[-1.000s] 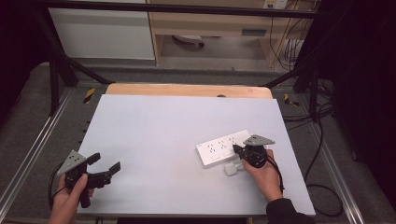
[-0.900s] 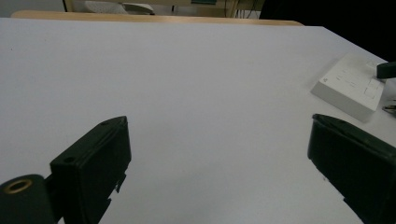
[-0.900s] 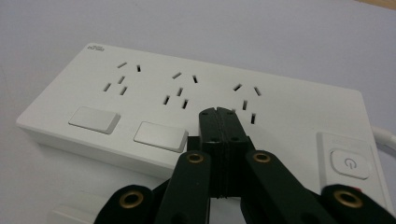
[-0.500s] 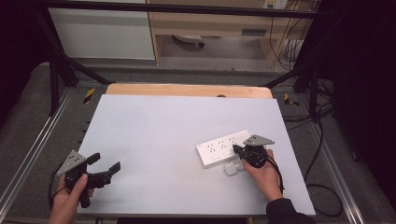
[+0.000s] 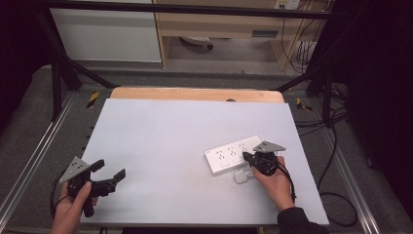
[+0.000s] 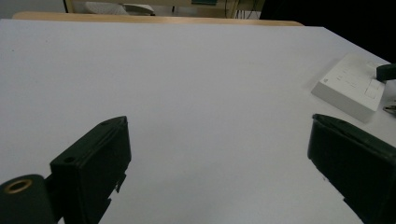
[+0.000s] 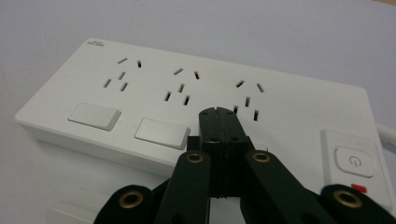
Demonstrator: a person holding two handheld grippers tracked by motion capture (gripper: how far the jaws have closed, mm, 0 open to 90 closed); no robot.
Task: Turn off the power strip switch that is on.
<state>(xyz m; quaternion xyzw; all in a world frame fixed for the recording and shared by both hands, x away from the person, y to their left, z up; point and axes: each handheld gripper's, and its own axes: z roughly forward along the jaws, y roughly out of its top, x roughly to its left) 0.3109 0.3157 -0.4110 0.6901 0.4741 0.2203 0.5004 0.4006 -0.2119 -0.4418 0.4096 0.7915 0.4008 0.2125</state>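
The white power strip (image 5: 234, 154) lies flat on the right part of the pale worktop (image 5: 165, 146), turned a little so that its far end points toward the right edge. In the right gripper view it shows three socket groups and two flat rocker switches (image 7: 161, 133) along its near side, with a power button (image 7: 354, 161) at the right end. The right claw (image 7: 218, 116) has its two jaws pressed together with nothing between them, and its tip is over the strip, just at the third switch position. A small white plug (image 5: 240, 177) lies on the worktop just beside the strip. The left claw (image 5: 108, 173) rests near the front left corner, well apart from the strip, jaws wide and empty.
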